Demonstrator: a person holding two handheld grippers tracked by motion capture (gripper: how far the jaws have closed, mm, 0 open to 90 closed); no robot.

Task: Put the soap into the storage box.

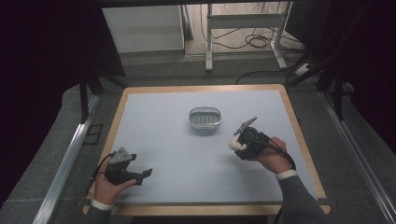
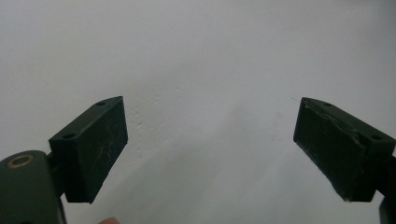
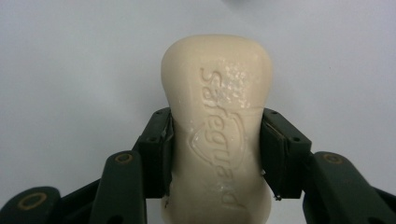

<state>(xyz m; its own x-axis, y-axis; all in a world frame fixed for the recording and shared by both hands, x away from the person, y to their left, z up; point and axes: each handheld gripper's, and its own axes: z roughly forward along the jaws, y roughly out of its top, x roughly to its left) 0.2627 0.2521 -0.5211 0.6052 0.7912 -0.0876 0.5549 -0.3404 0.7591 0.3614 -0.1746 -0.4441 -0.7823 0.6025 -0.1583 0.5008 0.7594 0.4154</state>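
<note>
A cream bar of soap (image 3: 219, 126) with raised lettering is clamped at its waist between the two black jaws of my right gripper (image 3: 215, 151). In the high view that right gripper (image 1: 239, 143) hangs over the right half of the table, and the pale soap (image 1: 235, 144) pokes out toward the left. A small oval metal soap dish (image 1: 204, 118) sits on the mat a little behind and left of it. My left gripper (image 1: 144, 176) rests near the front left of the table. In the left gripper view its jaws (image 2: 210, 149) stand wide apart with bare mat between them.
A pale blue mat (image 1: 177, 149) covers the wooden-edged table (image 1: 116, 116). Beyond the far edge stand a white desk frame (image 1: 247, 28) and loose cables (image 1: 257, 42) on the floor. Metal rails run along both sides of the table.
</note>
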